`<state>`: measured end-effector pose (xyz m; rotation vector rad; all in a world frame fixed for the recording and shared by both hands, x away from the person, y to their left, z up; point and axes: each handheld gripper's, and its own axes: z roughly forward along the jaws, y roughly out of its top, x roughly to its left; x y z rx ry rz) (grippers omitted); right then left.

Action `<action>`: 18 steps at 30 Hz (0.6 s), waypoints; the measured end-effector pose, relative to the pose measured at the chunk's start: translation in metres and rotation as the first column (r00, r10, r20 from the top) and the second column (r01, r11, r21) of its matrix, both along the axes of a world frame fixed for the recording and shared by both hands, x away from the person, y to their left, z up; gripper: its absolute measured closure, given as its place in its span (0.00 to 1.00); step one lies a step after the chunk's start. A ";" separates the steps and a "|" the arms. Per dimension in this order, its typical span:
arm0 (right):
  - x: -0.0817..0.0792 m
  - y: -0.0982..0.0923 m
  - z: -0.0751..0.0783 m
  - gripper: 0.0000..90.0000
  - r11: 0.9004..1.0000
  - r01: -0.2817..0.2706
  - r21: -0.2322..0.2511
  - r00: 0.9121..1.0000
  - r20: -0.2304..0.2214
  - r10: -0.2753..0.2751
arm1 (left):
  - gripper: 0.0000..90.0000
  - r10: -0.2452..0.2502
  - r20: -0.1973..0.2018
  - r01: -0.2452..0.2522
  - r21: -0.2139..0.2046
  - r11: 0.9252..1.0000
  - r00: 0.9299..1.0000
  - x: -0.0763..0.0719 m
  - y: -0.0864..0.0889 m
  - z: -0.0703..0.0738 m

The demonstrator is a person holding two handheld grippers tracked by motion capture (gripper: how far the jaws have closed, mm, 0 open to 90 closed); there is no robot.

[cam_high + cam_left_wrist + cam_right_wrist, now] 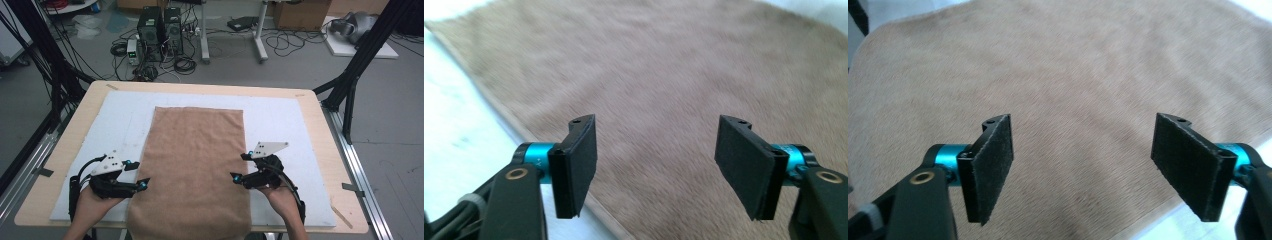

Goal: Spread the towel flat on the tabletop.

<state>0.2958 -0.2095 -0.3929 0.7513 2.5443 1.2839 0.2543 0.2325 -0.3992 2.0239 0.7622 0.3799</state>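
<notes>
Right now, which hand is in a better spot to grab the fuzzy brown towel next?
Probably neither: it looks about even. The left gripper hovers open at the flat brown fuzzy towel's left edge, and the right gripper hovers open at its right edge. Both sit near the close end, fingers apart and holding nothing.

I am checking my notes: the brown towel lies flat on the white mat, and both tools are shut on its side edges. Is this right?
Not quite. The brown towel does lie flat on the white mat, but the left tool and the right tool are open, with nothing between their pads. Both gripper views show this: the jaws stand wide apart above the cloth.
</notes>
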 end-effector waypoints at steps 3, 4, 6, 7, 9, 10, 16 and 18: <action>0.005 0.000 0.009 0.24 0.999 0.005 0.041 1.000 -0.001 -0.005 | 0.34 0.006 0.023 -0.006 -0.015 1.000 1.000 0.002 0.001 0.008; 0.006 0.001 0.012 0.24 0.999 0.001 0.043 1.000 0.009 -0.001 | 0.34 0.011 0.027 -0.011 -0.023 1.000 1.000 0.003 0.001 0.009; 0.006 0.003 0.016 0.24 1.000 -0.006 0.024 1.000 0.013 0.006 | 0.34 0.010 0.031 -0.009 -0.021 1.000 0.999 0.004 0.001 0.012; 0.007 0.004 0.016 0.24 1.000 -0.009 0.016 1.000 0.019 0.009 | 0.34 0.010 0.031 -0.010 -0.030 0.999 0.999 0.004 0.000 0.012; 0.008 0.004 0.016 0.24 1.000 -0.013 0.016 1.000 0.014 0.013 | 0.34 0.008 0.032 -0.007 -0.033 0.999 0.999 0.004 0.000 0.012; 0.008 0.004 0.016 0.24 1.000 -0.012 0.018 1.000 0.013 0.012 | 0.34 0.008 0.032 -0.007 -0.030 1.000 0.999 0.004 0.000 0.012; 0.008 0.001 0.013 0.24 1.000 -0.013 0.015 1.000 0.010 0.012 | 0.34 0.003 0.026 -0.002 -0.023 1.000 1.000 0.005 -0.002 0.011; 0.009 0.000 0.012 0.24 1.000 -0.011 0.010 1.000 0.007 0.011 | 0.34 0.003 0.024 -0.002 -0.026 1.000 1.000 0.006 -0.002 0.012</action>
